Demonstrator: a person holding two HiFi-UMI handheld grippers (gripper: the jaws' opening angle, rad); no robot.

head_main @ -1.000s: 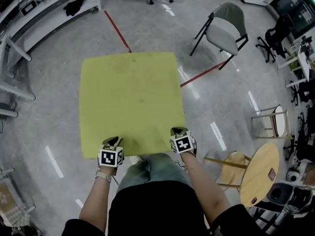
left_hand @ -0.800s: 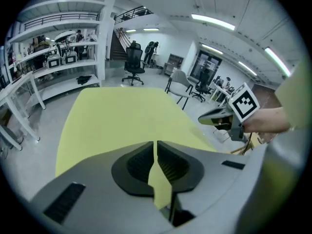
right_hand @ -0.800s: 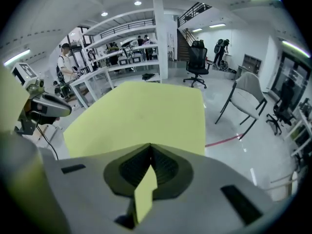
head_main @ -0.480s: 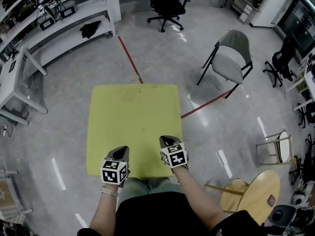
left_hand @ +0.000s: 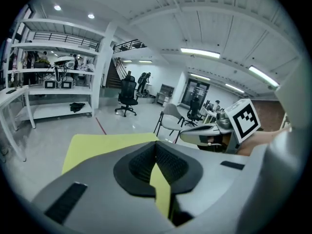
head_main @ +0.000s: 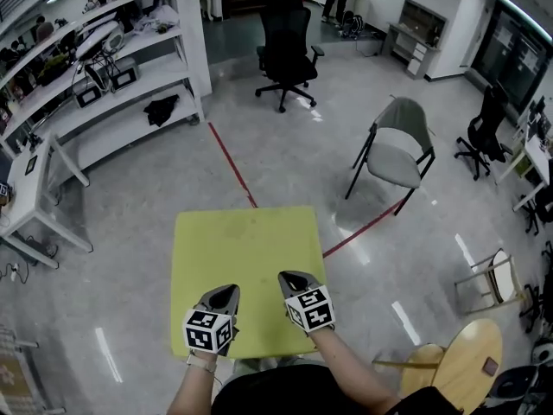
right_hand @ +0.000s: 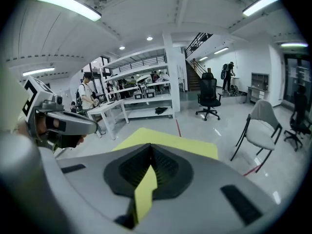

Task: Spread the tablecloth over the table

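Your left gripper: jaws clamped tight on near edge of tablecloth, yellow-green strip pinched between pads. Cloth itself: opened out, square, stretching ahead of you; table beneath not visible. Your right gripper: same, closed on near edge. Likely left: lower edge, square up, let go.

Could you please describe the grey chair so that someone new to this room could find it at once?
Find the yellow-green tablecloth in the middle of the floor and follow the red tape line that runs off beyond its right edge. The grey chair stands by that line's far end: pale seat and back on thin black legs, unlike the black swivel chairs on wheels.
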